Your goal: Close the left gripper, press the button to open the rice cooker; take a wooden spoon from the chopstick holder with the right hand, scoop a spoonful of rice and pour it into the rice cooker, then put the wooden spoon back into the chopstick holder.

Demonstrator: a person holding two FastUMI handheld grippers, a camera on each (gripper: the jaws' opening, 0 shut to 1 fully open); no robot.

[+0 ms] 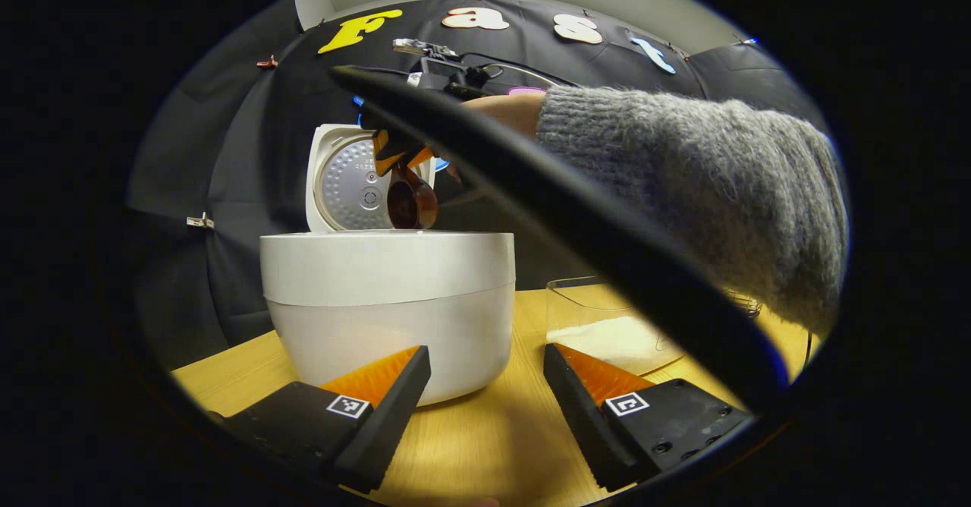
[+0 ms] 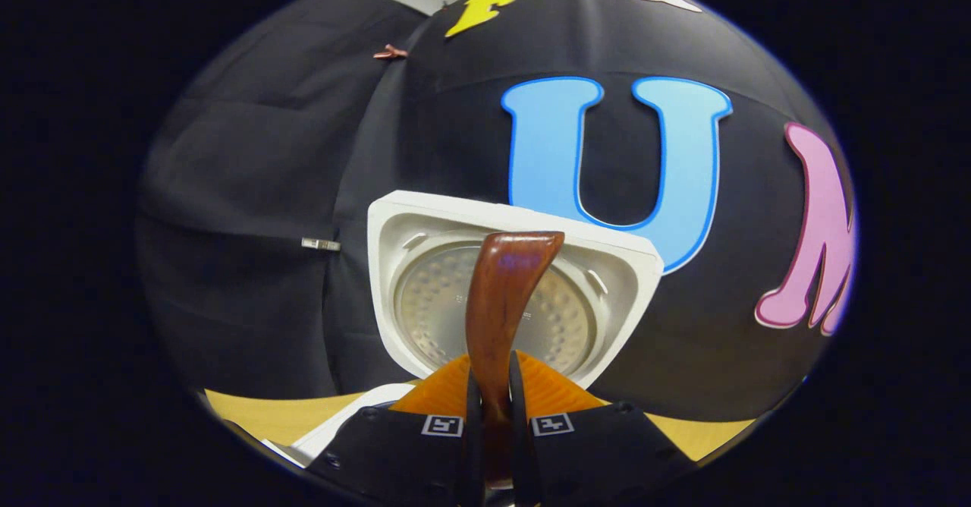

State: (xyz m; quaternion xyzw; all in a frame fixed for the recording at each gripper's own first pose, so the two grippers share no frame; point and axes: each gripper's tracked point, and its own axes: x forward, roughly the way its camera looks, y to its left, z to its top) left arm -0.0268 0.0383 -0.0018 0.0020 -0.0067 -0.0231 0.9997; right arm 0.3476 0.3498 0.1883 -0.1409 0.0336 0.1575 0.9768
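Observation:
The white rice cooker [image 1: 387, 294] stands on the wooden table [image 1: 485, 439] with its lid [image 1: 345, 181] raised upright. Over the open pot, my right gripper [image 1: 398, 150] holds the dark wooden spoon [image 1: 412, 199], bowl tilted downward. In the right gripper view the spoon's handle [image 2: 501, 294] rises from between the fingers, so the right gripper [image 2: 491, 393] is shut on it. It faces the lid's inner plate [image 2: 425, 310]. My left gripper [image 1: 485, 359] sits low in front of the cooker, open with nothing between its fingers.
A clear container of white rice [image 1: 607, 325] stands to the right of the cooker. A grey knitted sleeve [image 1: 698, 181] reaches across above it. A thick black band [image 1: 576, 226] crosses diagonally close to the left camera. A bit of wire mesh [image 1: 747, 306] shows behind the sleeve.

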